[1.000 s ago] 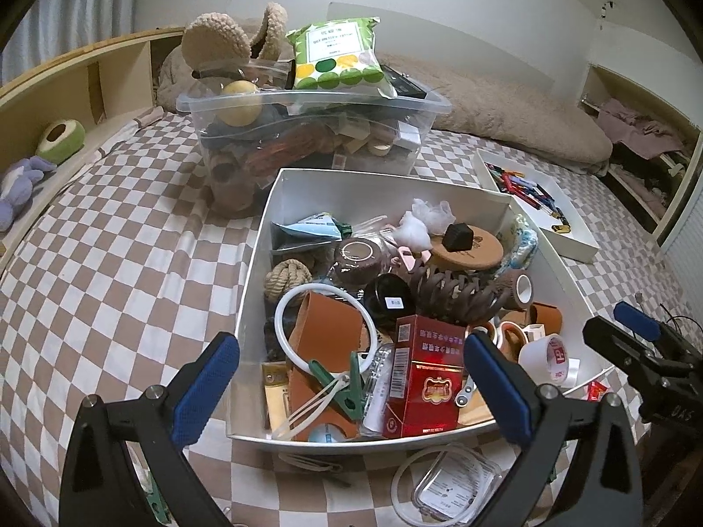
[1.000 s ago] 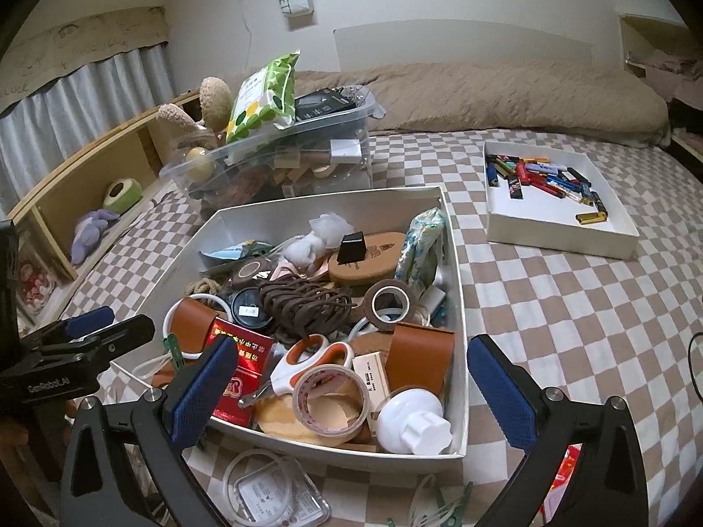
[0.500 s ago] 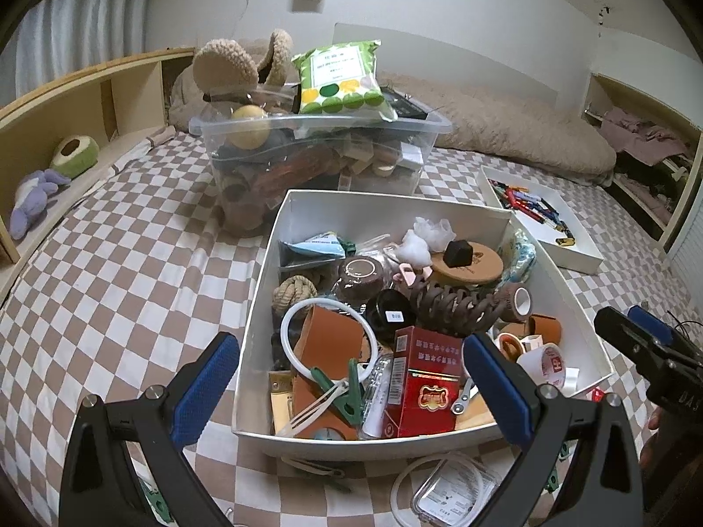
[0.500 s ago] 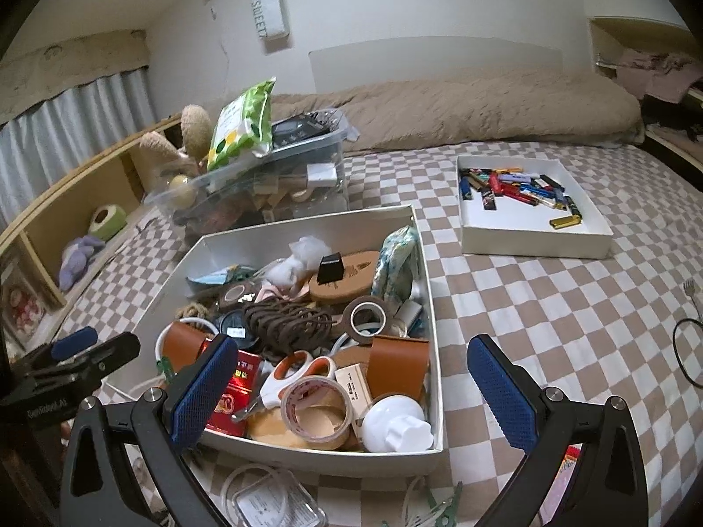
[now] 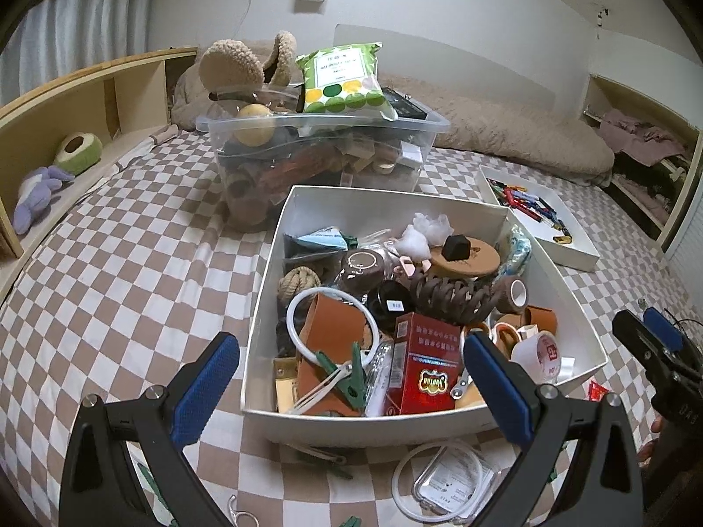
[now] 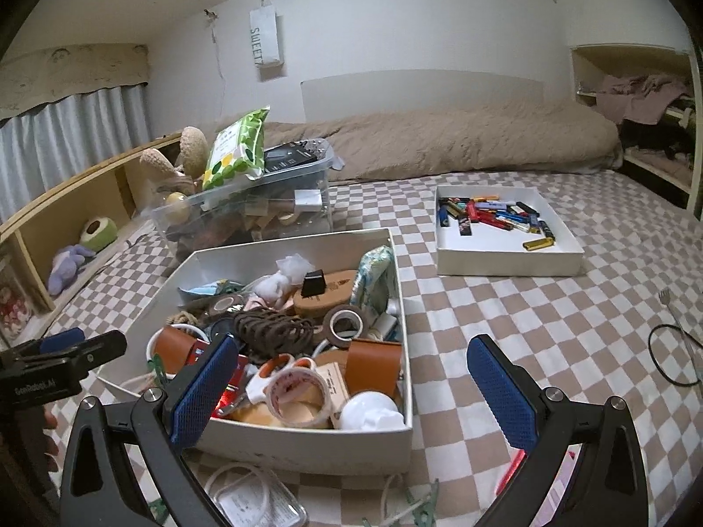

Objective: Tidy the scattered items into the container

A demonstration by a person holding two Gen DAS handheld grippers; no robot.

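A bedroom: checkered bed [image 6: 505, 307], rumpled blanket [image 6: 461, 140].

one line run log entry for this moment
left tool open, empty | right tool open, empty | white box full | clear packet outside box

Each tool is built alike: two matte black plastic arms ending in blue, cross-hatched rubber pads, with silver round-head screws at the joints. The left tool [image 5: 351, 388] shows triangular cut-outs in its arms, as does the right tool [image 6: 351, 391]. Its neighbour's black body carries faint white lettering, only partly legible.
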